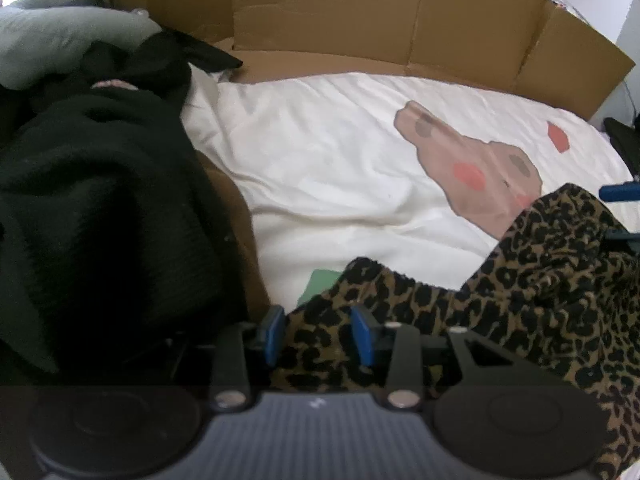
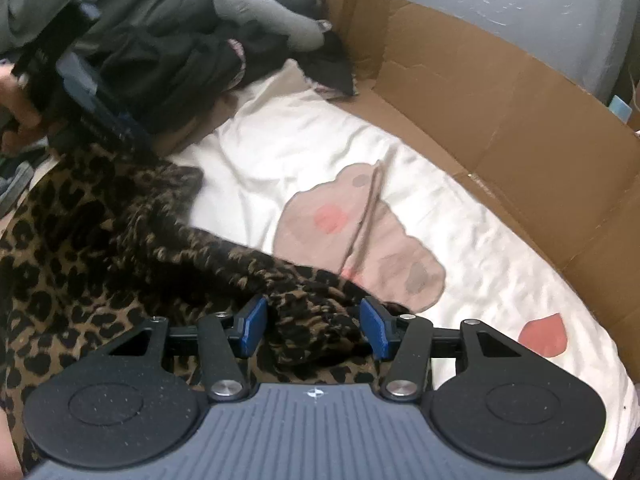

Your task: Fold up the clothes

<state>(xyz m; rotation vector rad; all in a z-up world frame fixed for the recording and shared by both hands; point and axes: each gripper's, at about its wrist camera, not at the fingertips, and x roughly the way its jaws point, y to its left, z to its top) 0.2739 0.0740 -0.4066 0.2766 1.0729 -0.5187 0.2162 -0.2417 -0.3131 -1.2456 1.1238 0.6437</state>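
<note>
Leopard-print garment (image 2: 100, 248), soft, limp and fuzzy, lies bunched at lower left on the white bed sheet (image 2: 304, 152); left gripper (image 1: 318, 336) and right gripper (image 2: 314, 330) each part-spread with fabric between the pads, grip uncertain; best taken at hem edges.

The left gripper (image 1: 318, 334) points down at a leopard garment (image 1: 520, 280) on a white sheet (image 1: 320, 152). Its jaws seem to hold the cloth. Black clothes (image 1: 100, 200) lie at nine o'clock, cardboard (image 1: 360, 20) at twelve.
</note>
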